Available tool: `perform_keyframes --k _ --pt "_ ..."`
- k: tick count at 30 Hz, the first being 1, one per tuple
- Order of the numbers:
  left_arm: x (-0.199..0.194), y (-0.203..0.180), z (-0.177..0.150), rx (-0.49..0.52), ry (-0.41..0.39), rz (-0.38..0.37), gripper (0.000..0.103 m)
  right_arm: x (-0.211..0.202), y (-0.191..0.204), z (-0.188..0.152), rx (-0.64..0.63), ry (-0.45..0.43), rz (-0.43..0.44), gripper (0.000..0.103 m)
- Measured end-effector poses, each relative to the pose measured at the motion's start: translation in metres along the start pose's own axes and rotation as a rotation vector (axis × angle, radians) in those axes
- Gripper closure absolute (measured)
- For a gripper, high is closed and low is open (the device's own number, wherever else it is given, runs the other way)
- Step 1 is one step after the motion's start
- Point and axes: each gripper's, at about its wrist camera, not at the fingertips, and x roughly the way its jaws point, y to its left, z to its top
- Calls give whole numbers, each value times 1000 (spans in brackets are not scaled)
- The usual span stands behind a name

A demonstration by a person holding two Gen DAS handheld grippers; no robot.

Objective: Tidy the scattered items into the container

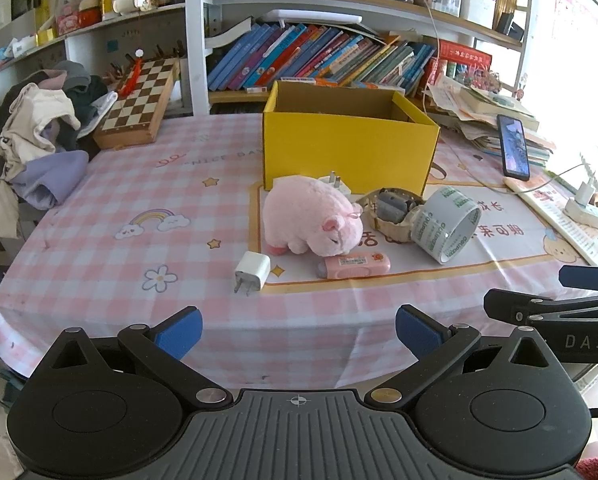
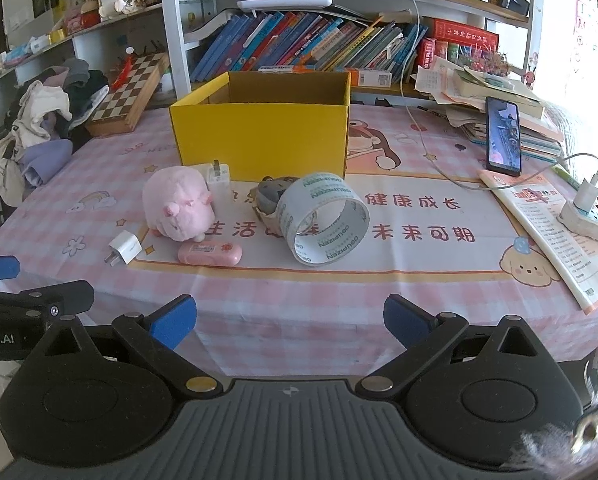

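Observation:
A yellow cardboard box [image 1: 349,148] [image 2: 261,142] stands open-topped at mid table. In front of it lie a pink plush pig [image 1: 313,216] [image 2: 179,204], a white charger plug [image 1: 252,272] [image 2: 125,248], a second white plug [image 1: 335,185] [image 2: 217,180] against the box, a pink case [image 1: 357,266] [image 2: 210,254], a grey toy in a paper cup [image 1: 393,212] [image 2: 273,196] and a tape roll [image 1: 447,226] [image 2: 323,220]. My left gripper [image 1: 299,330] is open at the table's near edge, holding nothing. My right gripper [image 2: 290,320] is open and empty too, beside the left one.
A pile of clothes [image 1: 31,148] and a chessboard box [image 1: 139,104] sit at the left. On the right are stacked books and papers [image 2: 495,100], a propped phone [image 2: 503,136], a booklet [image 2: 555,240] and a power strip [image 2: 591,220] with cables. Bookshelves [image 1: 319,56] stand behind.

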Motion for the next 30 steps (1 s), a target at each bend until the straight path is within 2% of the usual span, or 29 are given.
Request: perform_keyframes --k 30 --pt "-3 6 2 7 -15 15 0 -1 7 2 -1 -11 -3 2"
